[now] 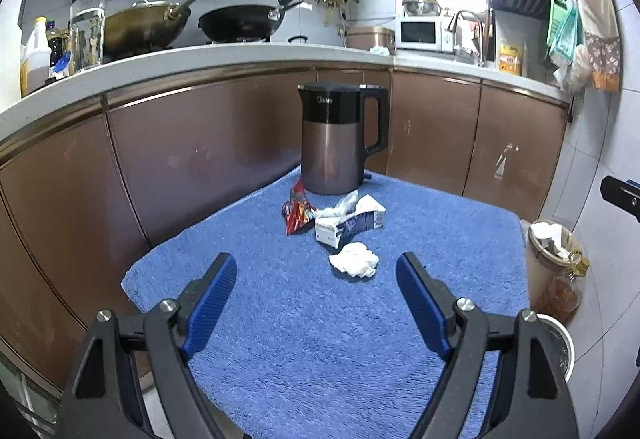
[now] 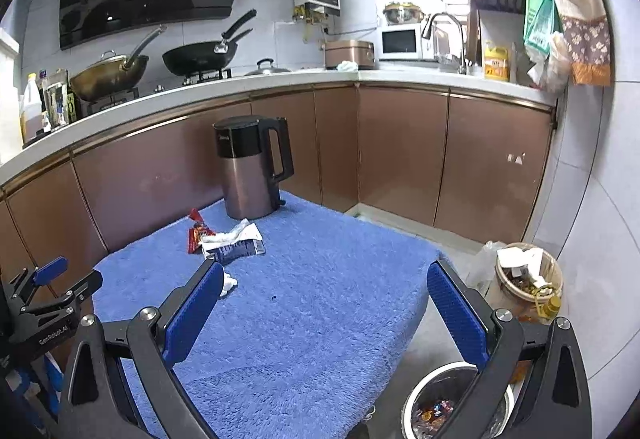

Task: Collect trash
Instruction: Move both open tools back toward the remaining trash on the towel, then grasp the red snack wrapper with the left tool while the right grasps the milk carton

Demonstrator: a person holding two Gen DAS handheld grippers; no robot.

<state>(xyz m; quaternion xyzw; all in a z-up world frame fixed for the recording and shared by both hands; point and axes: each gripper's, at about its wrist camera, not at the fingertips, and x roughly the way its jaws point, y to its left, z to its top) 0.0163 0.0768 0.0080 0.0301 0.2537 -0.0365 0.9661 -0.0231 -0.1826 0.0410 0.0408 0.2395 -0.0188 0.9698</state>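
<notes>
On the blue-towelled table point(image 1: 304, 319) lie a crumpled white tissue point(image 1: 354, 259), a flattened white-and-blue carton point(image 1: 350, 225), a red snack wrapper point(image 1: 295, 213) and a twisted white paper point(image 1: 340, 207). My left gripper point(image 1: 316, 271) is open and empty, hovering just short of the tissue. In the right wrist view the carton point(image 2: 236, 247), wrapper point(image 2: 196, 233) and tissue point(image 2: 229, 282) lie far left. My right gripper point(image 2: 324, 281) is open and empty above the table's right half. The left gripper point(image 2: 60, 279) shows at the left edge.
A brown-and-black kettle point(image 1: 336, 139) stands behind the trash. A bin with wrappers point(image 2: 440, 407) sits on the floor at the table's right front corner. A second full bin point(image 2: 524, 279) and an oil bottle point(image 2: 550, 305) stand beside the wall. Brown cabinets point(image 1: 200, 151) run behind.
</notes>
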